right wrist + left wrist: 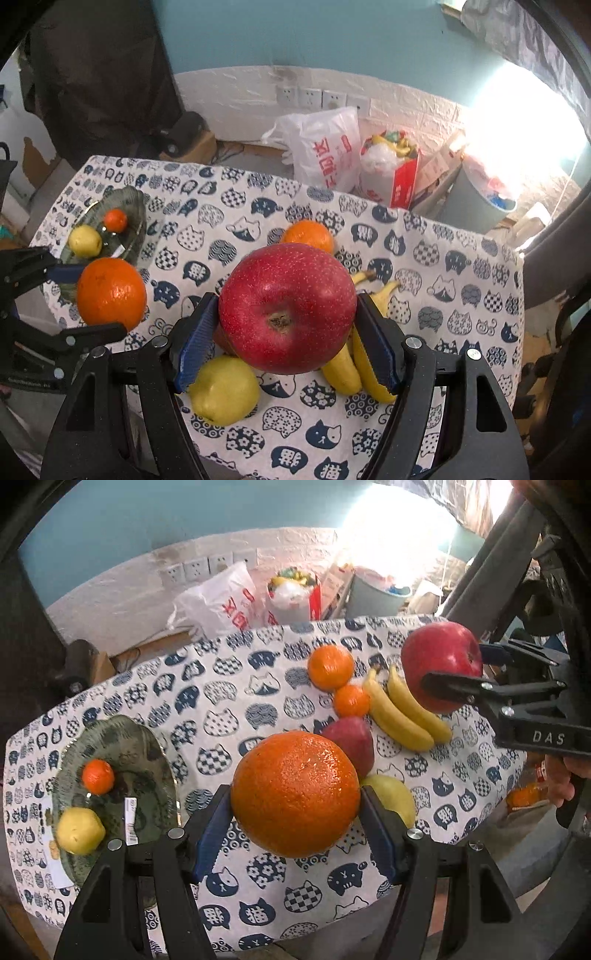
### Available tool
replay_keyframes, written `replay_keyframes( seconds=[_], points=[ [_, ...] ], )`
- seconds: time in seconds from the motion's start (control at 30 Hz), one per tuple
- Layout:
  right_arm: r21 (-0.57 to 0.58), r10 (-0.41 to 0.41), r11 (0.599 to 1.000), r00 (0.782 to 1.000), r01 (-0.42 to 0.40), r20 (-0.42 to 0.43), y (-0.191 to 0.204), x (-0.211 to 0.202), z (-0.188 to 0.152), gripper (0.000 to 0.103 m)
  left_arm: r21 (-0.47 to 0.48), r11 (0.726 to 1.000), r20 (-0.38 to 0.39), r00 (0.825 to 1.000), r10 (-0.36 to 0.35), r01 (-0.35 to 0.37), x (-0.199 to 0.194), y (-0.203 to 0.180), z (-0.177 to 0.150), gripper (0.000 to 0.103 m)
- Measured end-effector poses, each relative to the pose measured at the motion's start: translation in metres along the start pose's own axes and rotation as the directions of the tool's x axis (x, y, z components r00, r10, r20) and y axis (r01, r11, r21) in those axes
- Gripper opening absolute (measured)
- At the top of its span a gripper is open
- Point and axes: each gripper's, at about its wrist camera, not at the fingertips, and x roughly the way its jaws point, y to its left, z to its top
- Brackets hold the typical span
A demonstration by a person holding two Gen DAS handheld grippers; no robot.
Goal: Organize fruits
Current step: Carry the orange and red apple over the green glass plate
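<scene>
My left gripper (295, 830) is shut on a large orange (295, 794) and holds it above the cat-print tablecloth (229, 701). My right gripper (286, 343) is shut on a red apple (288, 306), also held above the table; it shows at the right of the left wrist view (441, 664). A green glass plate (140, 746) at the left holds a small mandarin (98, 776) and a yellow pear-like fruit (80, 830). On the cloth lie two oranges (330, 666), two bananas (402, 712), a dark red fruit (351, 738) and a yellow-green fruit (223, 389).
Beyond the table's far edge stand a white plastic bag (218, 602), a red-and-white bag of items (295, 590) and a grey bin (376, 594) against a white brick wall. A dark chair (554, 258) stands at the right.
</scene>
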Motion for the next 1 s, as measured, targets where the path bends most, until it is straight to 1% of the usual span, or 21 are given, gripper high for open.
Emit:
replay_keyframes(
  seconds=[0.03, 0.17, 0.27, 0.53, 1.0],
  points=[
    [-0.002, 0.001, 1.0, 1.0, -0.001, 0.006, 0.001, -0.002, 0.001, 0.074, -0.007, 1.0, 0.003, 1.0, 0.005, -0.005, -0.002, 0.001, 0.0, 0.07],
    [-0.005, 0.016, 1.0, 1.0, -0.016, 0.02, 0.005, -0.007, 0.005, 0.074, -0.028, 1.0, 0.01, 1.0, -0.014, 0.015, -0.009, 0.006, 0.001, 0.07],
    [0.0, 0.038, 0.999, 0.999, -0.038, 0.026, 0.007, -0.01, 0.008, 0.074, -0.031, 0.999, 0.018, 1.0, -0.009, 0.009, -0.011, 0.009, 0.001, 0.07],
    [-0.016, 0.059, 0.998, 0.998, -0.059, 0.028, 0.021, -0.006, 0.018, 0.074, -0.071, 0.997, 0.006, 1.0, 0.0, 0.0, -0.011, 0.024, -0.004, 0.07],
    [-0.075, 0.102, 0.992, 0.995, -0.1, 0.016, 0.062, 0.005, 0.038, 0.074, -0.144, 0.989, 0.026, 0.999, 0.031, -0.027, -0.024, 0.062, -0.016, 0.07]
  ],
)
